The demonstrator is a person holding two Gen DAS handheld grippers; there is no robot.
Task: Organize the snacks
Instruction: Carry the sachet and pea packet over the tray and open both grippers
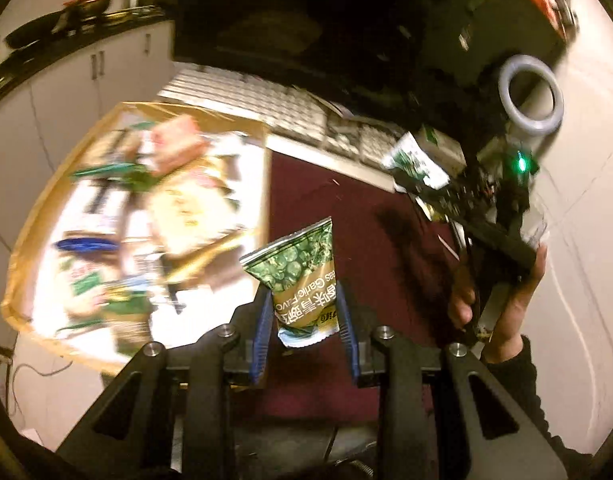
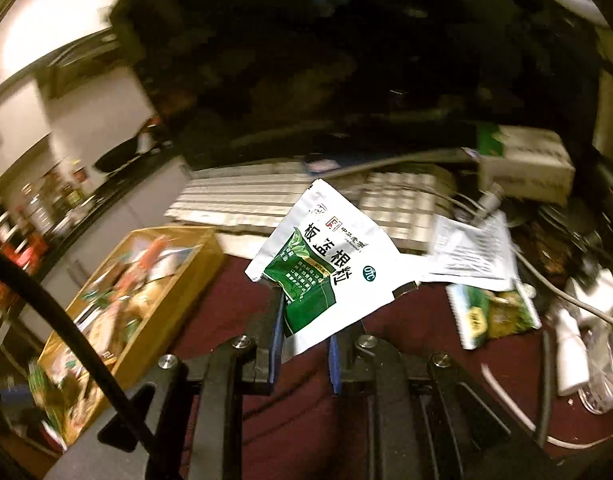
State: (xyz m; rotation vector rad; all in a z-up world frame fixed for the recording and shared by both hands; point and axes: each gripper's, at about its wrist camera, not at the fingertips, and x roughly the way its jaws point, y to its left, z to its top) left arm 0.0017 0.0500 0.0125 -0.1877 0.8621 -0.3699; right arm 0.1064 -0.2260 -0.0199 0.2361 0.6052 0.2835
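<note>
Snacks lie heaped in a wooden tray [image 1: 20, 248] at the left of the dark red surface [image 1: 326, 200], their wrappers blurred in both views; a blue-lidded item [image 1: 86, 245] shows among them near the tray's close end. From the right wrist view the same tray [image 2: 174, 280] sits left of the gripper, its far end close to a white keyboard [image 2: 242, 200].

In the left wrist view the left gripper [image 1: 304, 316] is clamped on a small green pea packet [image 1: 302, 276], its blue pads [image 1: 262, 320] pressing the packet's lower half from both sides. The packet stands upright between them, its printing upside down, and it hangs over the red surface just right of the tray's near corner.

The right gripper [image 2: 304, 328] is closed on a white and green sachet [image 2: 326, 264], holding it by its lower edge so that the sachet tilts up and away over the surface, in front of the keyboard. In the left wrist view that gripper [image 1: 418, 176] shows at the right with the sachet [image 1: 414, 160] in its tip, a green light on its body, and a person's hand [image 1: 502, 308] in a dark sleeve around its handle.

To the right of the sachet, on the surface, lie a white printed packet [image 2: 470, 252] and, nearer, a green and yellow packet [image 2: 494, 312]. A white box [image 2: 522, 168] with a green end sits farther back at the right, among grey cables. Beyond the keyboard everything is dark and cannot be made out.
</note>
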